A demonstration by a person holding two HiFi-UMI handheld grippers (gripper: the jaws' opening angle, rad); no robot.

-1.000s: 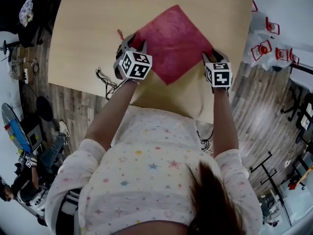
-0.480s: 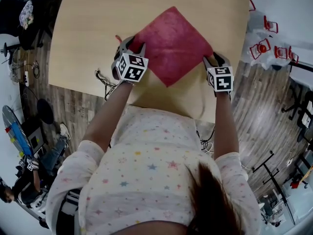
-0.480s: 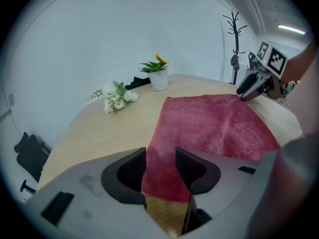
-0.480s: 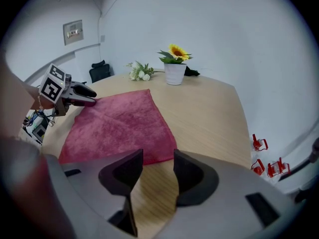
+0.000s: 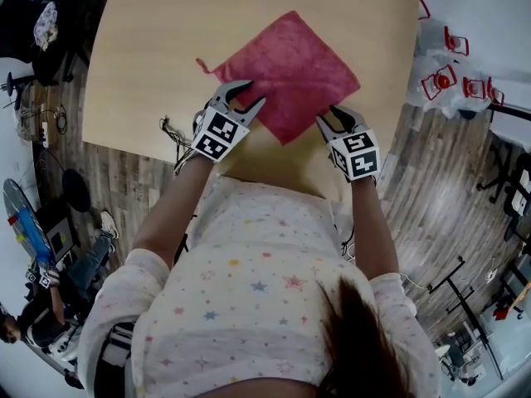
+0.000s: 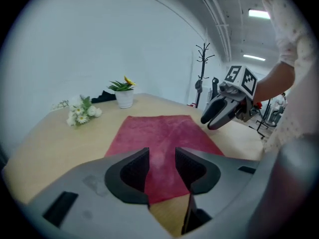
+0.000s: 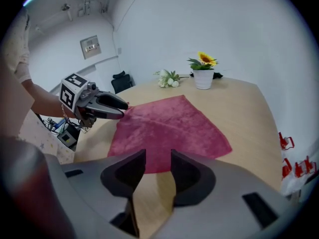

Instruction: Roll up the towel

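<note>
The red towel (image 5: 289, 71) lies flat on the wooden table (image 5: 149, 65), set as a diamond with one corner toward me. My left gripper (image 5: 247, 94) hovers over its near-left edge, open with nothing between the fingers. My right gripper (image 5: 330, 116) hangs by the near-right edge, just off the cloth, also open. In the left gripper view the towel (image 6: 159, 131) spreads beyond the empty left gripper (image 6: 162, 159), and the right gripper (image 6: 215, 117) shows at the right. In the right gripper view the towel (image 7: 169, 126) lies ahead of the right gripper (image 7: 158, 159), with the left gripper (image 7: 110, 106) over its left corner.
A white pot with a yellow flower (image 7: 203, 76) and a bunch of white flowers (image 7: 168, 78) stand at the table's far edge. The table's near edge (image 5: 274, 168) runs just below the grippers. Cables (image 5: 176, 135) hang off the table's left side.
Both grippers have pulled back from the towel's left and right corners toward me and swung inward toward its near corner. The towel stays flat, its left corner now uncovered.
</note>
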